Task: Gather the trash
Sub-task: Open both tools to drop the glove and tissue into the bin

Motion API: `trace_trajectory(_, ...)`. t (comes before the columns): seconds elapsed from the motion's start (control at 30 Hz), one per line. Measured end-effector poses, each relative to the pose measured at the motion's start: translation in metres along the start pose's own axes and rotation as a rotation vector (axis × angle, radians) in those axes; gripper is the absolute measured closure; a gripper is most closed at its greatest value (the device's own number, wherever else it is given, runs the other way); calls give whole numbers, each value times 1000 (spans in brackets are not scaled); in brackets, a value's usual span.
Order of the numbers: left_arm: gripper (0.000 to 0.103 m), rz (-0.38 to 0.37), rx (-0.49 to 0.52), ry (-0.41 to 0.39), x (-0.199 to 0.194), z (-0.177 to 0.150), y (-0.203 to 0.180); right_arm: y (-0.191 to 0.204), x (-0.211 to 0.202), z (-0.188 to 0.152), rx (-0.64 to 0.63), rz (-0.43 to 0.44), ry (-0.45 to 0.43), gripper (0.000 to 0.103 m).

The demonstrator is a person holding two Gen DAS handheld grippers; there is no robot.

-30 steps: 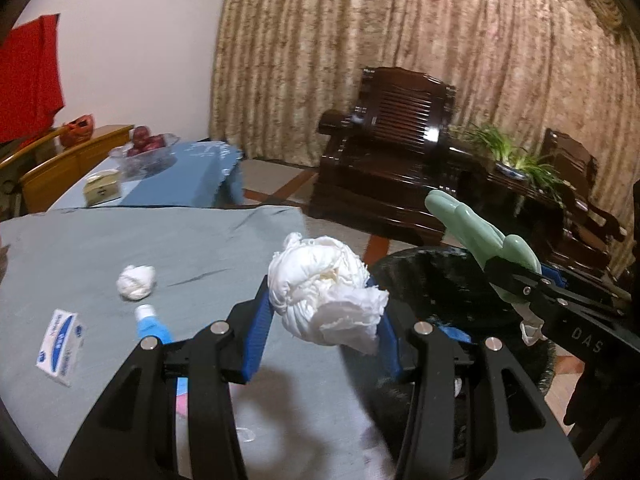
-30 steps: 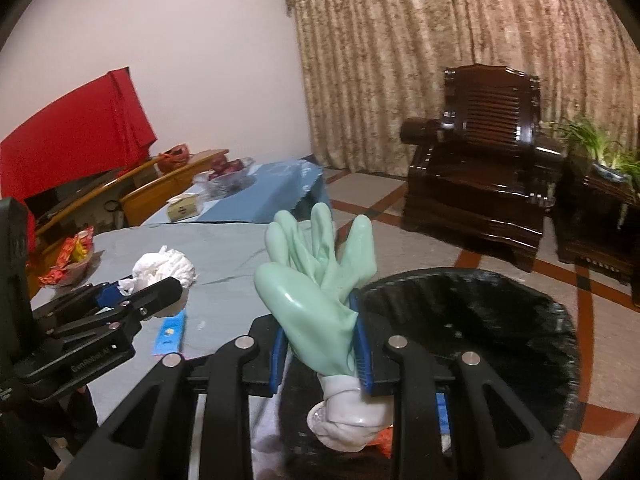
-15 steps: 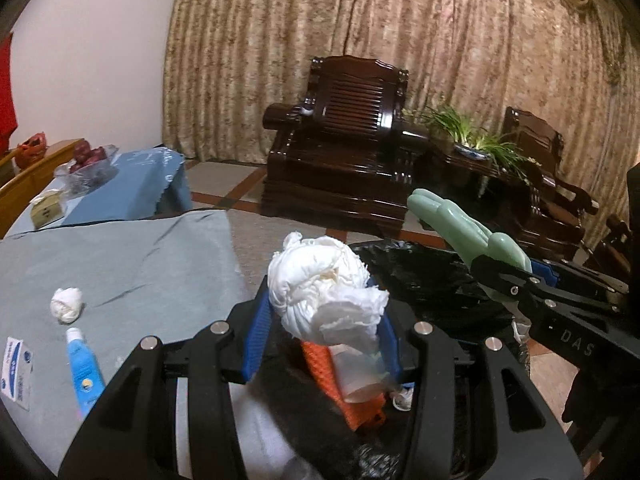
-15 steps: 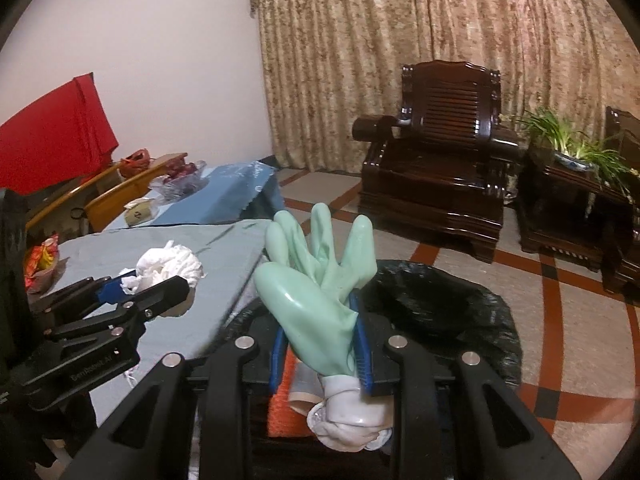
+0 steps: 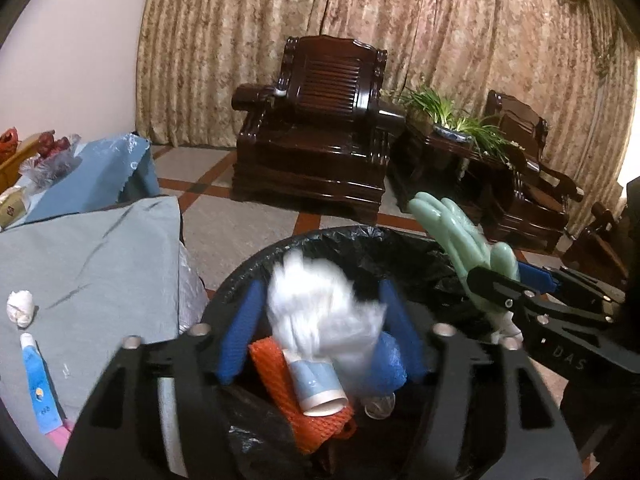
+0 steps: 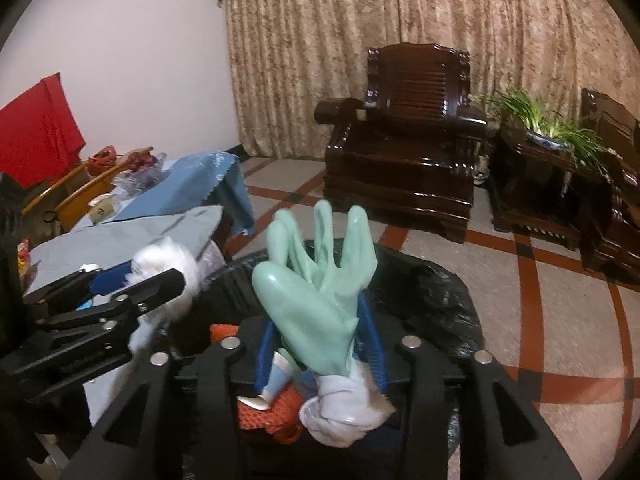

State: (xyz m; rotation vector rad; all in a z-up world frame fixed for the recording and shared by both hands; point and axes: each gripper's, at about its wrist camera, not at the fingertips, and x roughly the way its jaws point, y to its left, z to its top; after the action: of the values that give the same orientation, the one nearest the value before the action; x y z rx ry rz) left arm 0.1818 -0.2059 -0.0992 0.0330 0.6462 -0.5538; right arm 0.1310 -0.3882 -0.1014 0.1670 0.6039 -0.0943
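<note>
My left gripper point(image 5: 320, 332) is open over the black-lined trash bin point(image 5: 404, 240); the white crumpled tissue wad point(image 5: 320, 312) is blurred between the spread blue pads, loose. My right gripper point(image 6: 320, 344) has widened; the pale green rubber glove point(image 6: 316, 292) stands between the pads with gaps on both sides, over the bin point(image 6: 432, 292). The glove point(image 5: 464, 236) and right gripper also show in the left wrist view. In the bin lie an orange net point(image 5: 304, 408) and a paper cup point(image 5: 316, 384).
A grey-clothed table point(image 5: 80, 264) at left holds a small tissue ball point(image 5: 20, 307) and a blue tube point(image 5: 36, 384). Dark wooden armchairs point(image 5: 320, 128) and a potted plant point(image 5: 452, 116) stand behind on the tiled floor.
Both grippers moved from the table to over the bin. The left jaws opened and the tissue wad is dropping. The right jaws widened around the glove.
</note>
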Motion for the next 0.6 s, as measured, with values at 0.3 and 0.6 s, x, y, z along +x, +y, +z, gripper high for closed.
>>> trace_trajectory(0.3, 15, 66, -35, -24, -27, -8, 25, 1, -17, -4, 36, -14, -47, 6)
trace_trajectory(0.6, 11, 172, -81, -75, -86, -16, 67, 39, -28, 0, 15, 76, -65, 6)
